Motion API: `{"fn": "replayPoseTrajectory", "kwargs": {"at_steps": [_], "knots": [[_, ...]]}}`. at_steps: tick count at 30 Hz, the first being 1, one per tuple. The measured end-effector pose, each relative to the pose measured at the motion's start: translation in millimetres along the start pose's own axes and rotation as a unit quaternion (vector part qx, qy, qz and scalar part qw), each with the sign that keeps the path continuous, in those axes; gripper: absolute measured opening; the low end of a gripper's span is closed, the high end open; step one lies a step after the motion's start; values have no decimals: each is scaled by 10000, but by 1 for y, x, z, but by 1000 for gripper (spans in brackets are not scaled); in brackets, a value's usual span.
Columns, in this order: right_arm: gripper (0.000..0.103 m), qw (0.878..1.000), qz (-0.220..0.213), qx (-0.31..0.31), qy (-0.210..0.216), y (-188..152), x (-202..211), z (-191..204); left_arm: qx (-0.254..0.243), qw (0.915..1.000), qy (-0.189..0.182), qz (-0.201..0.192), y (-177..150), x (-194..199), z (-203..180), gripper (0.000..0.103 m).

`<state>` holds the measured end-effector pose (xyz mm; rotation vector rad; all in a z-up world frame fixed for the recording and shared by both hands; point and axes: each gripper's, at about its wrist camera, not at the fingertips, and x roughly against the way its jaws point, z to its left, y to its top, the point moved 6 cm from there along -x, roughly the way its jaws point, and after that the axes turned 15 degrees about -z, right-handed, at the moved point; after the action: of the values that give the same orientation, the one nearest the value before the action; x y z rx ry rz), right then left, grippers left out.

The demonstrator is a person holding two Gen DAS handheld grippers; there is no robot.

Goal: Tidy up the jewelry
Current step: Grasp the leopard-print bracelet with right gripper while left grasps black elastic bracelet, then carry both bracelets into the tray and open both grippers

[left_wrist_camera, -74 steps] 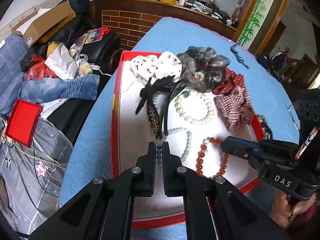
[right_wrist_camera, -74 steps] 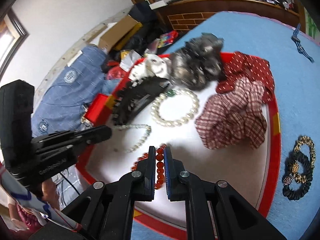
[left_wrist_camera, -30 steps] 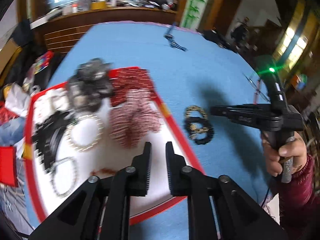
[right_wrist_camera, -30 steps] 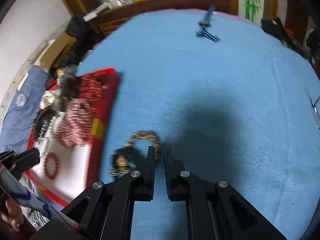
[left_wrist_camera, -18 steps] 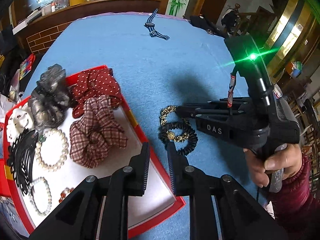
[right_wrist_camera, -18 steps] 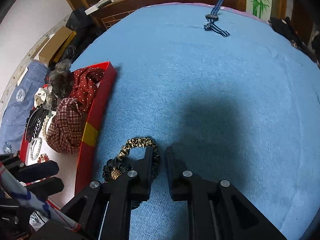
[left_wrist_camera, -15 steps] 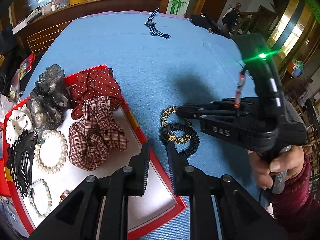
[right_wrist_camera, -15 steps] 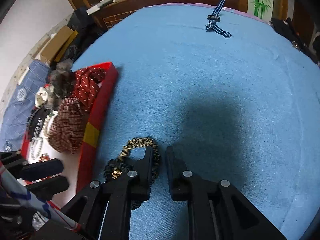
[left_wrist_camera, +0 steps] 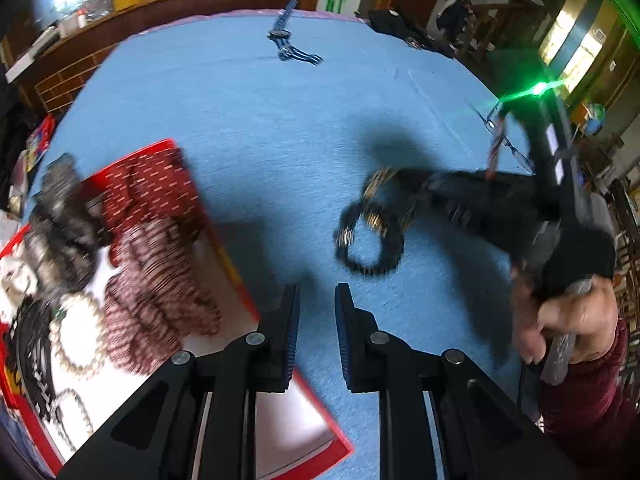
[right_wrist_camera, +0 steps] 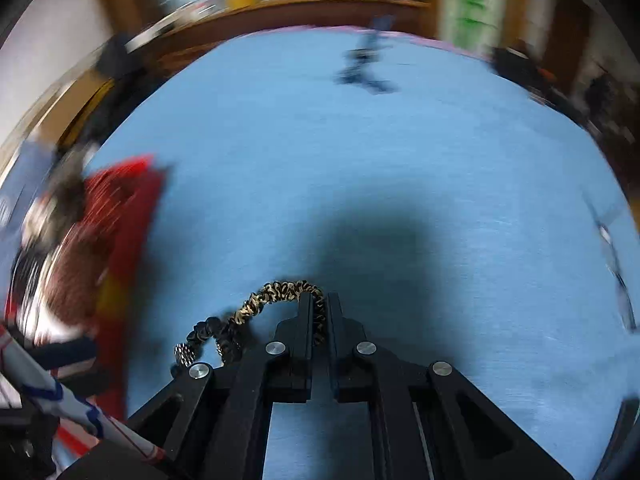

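A leopard-print hair tie [right_wrist_camera: 276, 292] lies on the blue cloth with a black beaded hair tie [right_wrist_camera: 200, 332] tangled against it. My right gripper [right_wrist_camera: 319, 300] is closing onto the leopard-print band, which runs between its pads. The left wrist view shows the same pair, blurred: the black tie [left_wrist_camera: 368, 256] and the right gripper [left_wrist_camera: 404, 184] over it. My left gripper [left_wrist_camera: 316, 300] hovers at the right edge of the red tray [left_wrist_camera: 224, 248], jaws slightly apart with nothing between them. The tray holds a plaid scrunchie [left_wrist_camera: 156, 304], a dotted red scrunchie [left_wrist_camera: 152, 192] and a pearl bracelet [left_wrist_camera: 76, 344].
A striped blue strap [left_wrist_camera: 292, 48] lies far back on the blue table cloth [left_wrist_camera: 260, 128]. Glasses [left_wrist_camera: 504, 136] rest near the right edge. A person's hand [left_wrist_camera: 560, 320] in a dark red sleeve grips the right tool. Clutter lies beyond the table's left side.
The right gripper came down over the leopard-print tie and its jaws narrowed onto the band. The left gripper drifted right, from over the tray to its right edge.
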<state>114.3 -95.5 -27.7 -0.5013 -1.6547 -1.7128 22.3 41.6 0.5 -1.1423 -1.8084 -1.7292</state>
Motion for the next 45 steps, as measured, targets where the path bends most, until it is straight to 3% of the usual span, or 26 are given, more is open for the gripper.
{"fn": "replayPoseTrajectory", "kwargs": {"at_steps": [3, 6, 9, 17, 23, 30, 45], "knots": [[5, 9979, -145, -633, -89, 10, 7, -36, -4, 9998, -89, 168, 9, -17, -9, 17], [5, 9943, -407, -907, -383, 17, 18, -60, 11, 9993, -203, 310, 18, -35, -20, 17], [5, 9919, -474, -1120, -361, 18, 25, -71, 129, 9987, -246, 432, 27, -54, -28, 16], [6, 9913, -509, -1202, -141, 24, 25, -75, 178, 9981, -67, 593, 36, -85, -38, 16], [6, 9917, -589, -1140, -6, 22, 33, -68, 168, 9988, 45, 458, 41, -91, -39, 16], [6, 9909, -716, -1130, 138, 25, 38, -65, 162, 9997, 149, 121, 42, -76, -38, 13], [6, 9837, -1074, -1129, 897, 25, 78, -31, 72, 9975, 33, -709, 53, 13, -37, 13]]}}
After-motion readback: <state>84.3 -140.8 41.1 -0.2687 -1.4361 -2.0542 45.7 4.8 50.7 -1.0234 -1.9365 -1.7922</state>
